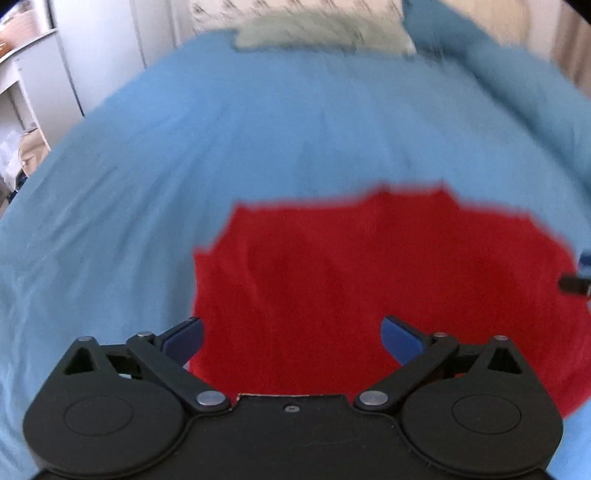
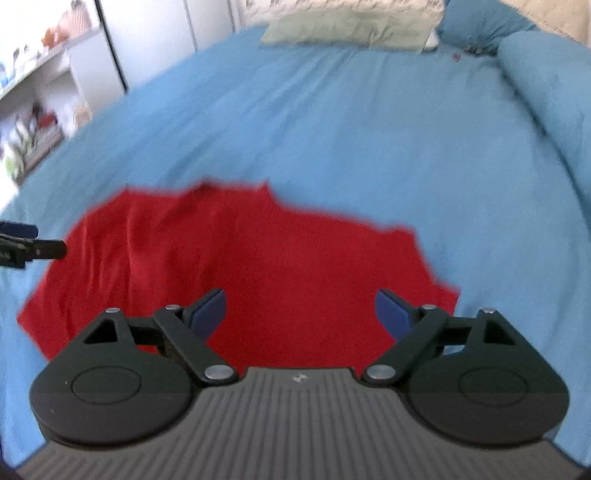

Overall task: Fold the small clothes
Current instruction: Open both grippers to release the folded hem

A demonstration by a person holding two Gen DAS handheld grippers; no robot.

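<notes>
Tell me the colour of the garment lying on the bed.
Plain red garment, no pattern visible; clearest in the right wrist view.

Bed [image 2: 332,122] under a blue sheet, faintly creased, filling most of both views. Red garment [image 2: 258,266] spread flat on the near part, in direct contact with the sheet, edges uneven, wrinkled on its left half in the right wrist view. Pale greenish pillow [image 2: 351,27] at the far end, lying on the sheet. Blue pillow [image 2: 546,74] at the far right, beside the pale one. Small dark red speck [image 2: 457,56] on the sheet near the pillows, too small to identify.
</notes>
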